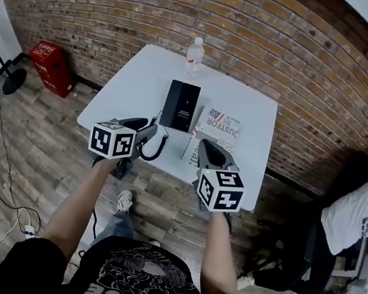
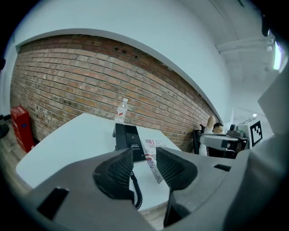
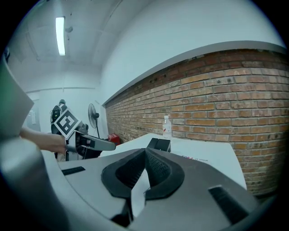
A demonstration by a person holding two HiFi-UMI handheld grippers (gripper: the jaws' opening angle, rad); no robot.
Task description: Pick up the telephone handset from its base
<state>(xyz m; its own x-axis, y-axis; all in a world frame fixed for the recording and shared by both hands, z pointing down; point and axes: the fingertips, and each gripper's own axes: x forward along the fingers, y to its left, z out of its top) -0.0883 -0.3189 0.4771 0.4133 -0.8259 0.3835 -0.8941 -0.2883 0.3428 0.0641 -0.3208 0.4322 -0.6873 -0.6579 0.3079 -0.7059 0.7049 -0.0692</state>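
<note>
Left gripper (image 1: 146, 132) jaws wide apart and empty, just short of the table's (image 1: 133, 83) near edge; right gripper (image 1: 209, 151) pinched closed on nothing. Phone (image 1: 180, 105) sits mid-table, handset down. Danger: the curly cord (image 1: 159, 147) at the near edge could snag and drag the base along

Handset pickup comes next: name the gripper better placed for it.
Probably the left gripper: its jaws stand open and empty, pointed toward the telephone; the right gripper has its jaws shut.
</note>
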